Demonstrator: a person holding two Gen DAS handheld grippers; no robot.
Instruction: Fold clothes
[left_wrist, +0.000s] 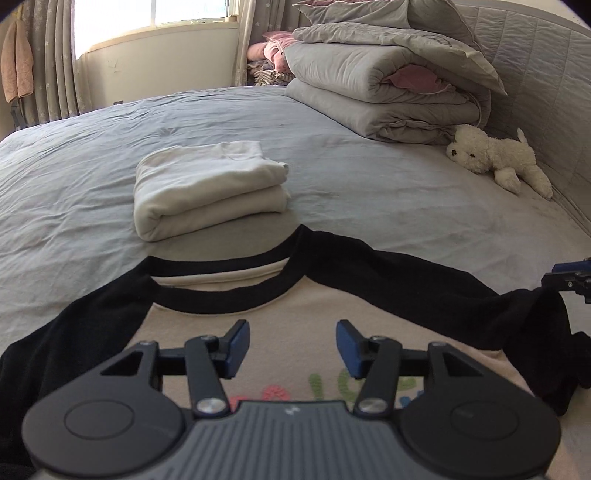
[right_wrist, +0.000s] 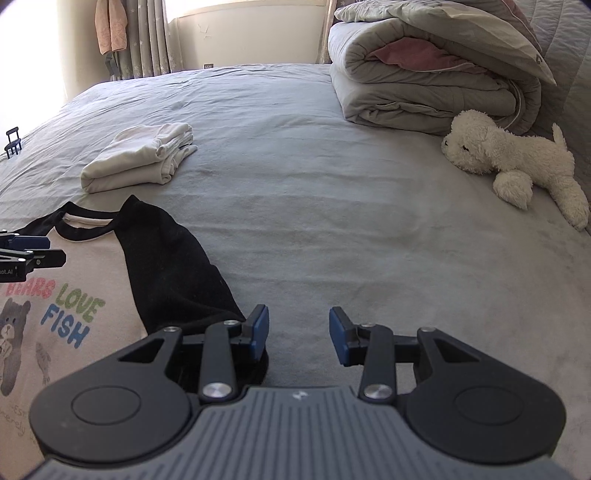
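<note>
Left wrist view: my left gripper (left_wrist: 292, 349) hovers spread and empty over the shirt (left_wrist: 295, 321), lying flat on the near bed (left_wrist: 369, 192). My right gripper (right_wrist: 299, 336) gapes beside its black sleeve (right_wrist: 173, 266). Soft, light, floppy cloth; I judge sleeve ends and shoulders the best holds.

Bedroom in a home. Evidence: wide bed (right_wrist: 332, 155) with grey sheet; folded grey duvets (right_wrist: 424, 85) stacked by the quilted headboard (left_wrist: 535, 74); white plush dog (right_wrist: 509, 158) (lying on its side); starred curtains (left_wrist: 55, 55) beside a sunlit window (left_wrist: 155, 14).
</note>
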